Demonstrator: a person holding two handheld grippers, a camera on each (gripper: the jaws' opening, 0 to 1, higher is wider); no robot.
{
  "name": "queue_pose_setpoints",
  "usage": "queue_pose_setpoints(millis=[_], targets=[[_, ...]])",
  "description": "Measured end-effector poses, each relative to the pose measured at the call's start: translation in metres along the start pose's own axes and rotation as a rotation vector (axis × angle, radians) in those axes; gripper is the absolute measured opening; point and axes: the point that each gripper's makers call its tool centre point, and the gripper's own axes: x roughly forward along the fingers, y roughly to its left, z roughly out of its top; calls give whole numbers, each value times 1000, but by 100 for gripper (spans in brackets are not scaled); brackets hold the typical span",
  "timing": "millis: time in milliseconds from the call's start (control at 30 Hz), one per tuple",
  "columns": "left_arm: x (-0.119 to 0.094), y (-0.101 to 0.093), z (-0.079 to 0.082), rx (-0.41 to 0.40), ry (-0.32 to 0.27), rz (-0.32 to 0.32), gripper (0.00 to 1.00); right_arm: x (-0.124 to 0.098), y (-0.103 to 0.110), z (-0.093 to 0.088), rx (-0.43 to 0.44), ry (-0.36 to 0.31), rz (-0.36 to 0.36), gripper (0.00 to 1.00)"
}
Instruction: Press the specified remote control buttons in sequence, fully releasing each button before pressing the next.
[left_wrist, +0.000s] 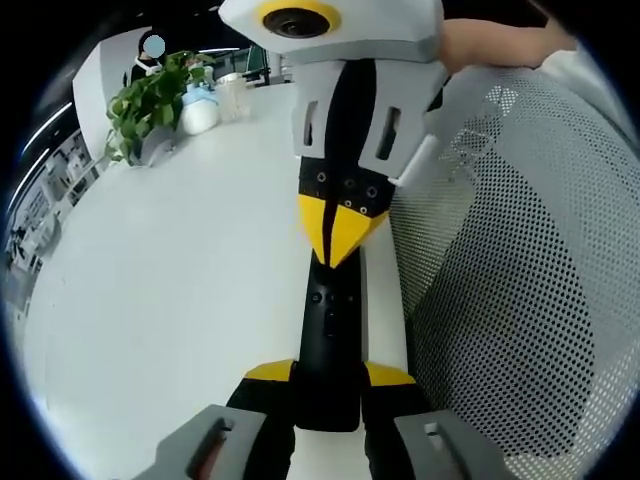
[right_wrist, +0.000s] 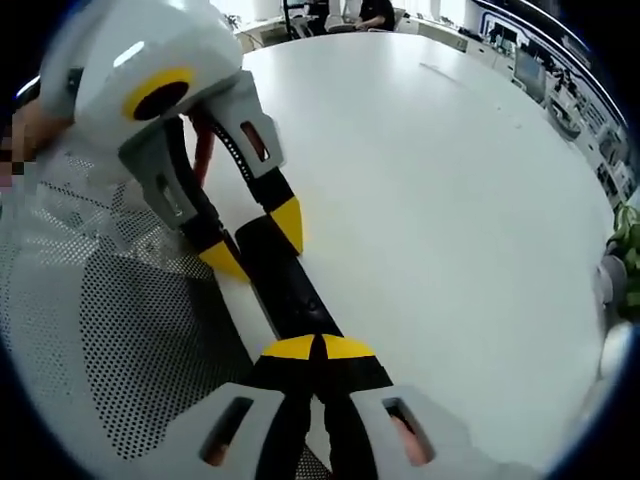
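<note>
White table (left_wrist: 170, 300) spreads ahead of both my grippers. Mesh chair back (left_wrist: 520, 280) close right of my left gripper (left_wrist: 327, 378), left of my right gripper (right_wrist: 316, 347). Black remote (left_wrist: 328, 340) lies at table edge, pinched between my left jaws; my right jaws pressed together, tips on remote's other end. Potted plant (left_wrist: 150, 100) far ahead-left beside white jug (left_wrist: 200, 110), contents not visible.
</note>
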Motion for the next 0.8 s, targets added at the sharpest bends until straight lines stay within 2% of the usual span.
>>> queue_pose_setpoints(millis=[100,333,467,800], targets=[[0,0,0,1,0,0,24,2,-4,1,-29,3,-27,0],[0,0,0,1,0,0,24,4,-4,-3,-24,21,-21,0],[0,0,0,3,0,-1,24,5,-7,-4,-53,33,-49,0],[0,0,0,6,2,-2,24,6,-6,-2,-86,30,-54,0]])
